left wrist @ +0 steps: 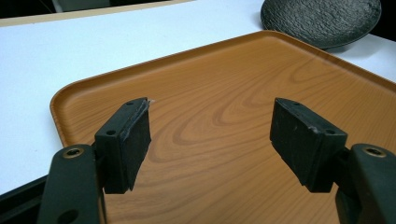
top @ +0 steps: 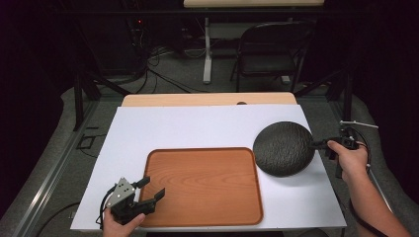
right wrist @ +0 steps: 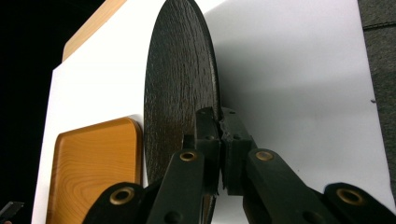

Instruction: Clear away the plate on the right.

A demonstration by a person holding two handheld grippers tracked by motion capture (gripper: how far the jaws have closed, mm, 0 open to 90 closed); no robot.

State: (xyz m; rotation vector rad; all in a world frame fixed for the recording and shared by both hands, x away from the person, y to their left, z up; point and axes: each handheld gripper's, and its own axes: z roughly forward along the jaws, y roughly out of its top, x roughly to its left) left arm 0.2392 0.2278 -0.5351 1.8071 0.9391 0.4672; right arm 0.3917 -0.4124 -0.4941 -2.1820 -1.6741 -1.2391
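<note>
The right tongs [right wrist: 219, 135] pinched the rim of a dark textured plate [top: 284, 148], held lifted near the table's [top: 197, 126] right edge, just beside the wooden tray [top: 202, 217]. The left tongs [left wrist: 210, 135] hung spread over the tray's near left corner.

Black rough-textured plate [top: 283, 148], orange-brown wood-grain tray [top: 202, 186], white table cover [top: 197, 126], black grippers [top: 148, 192]
</note>
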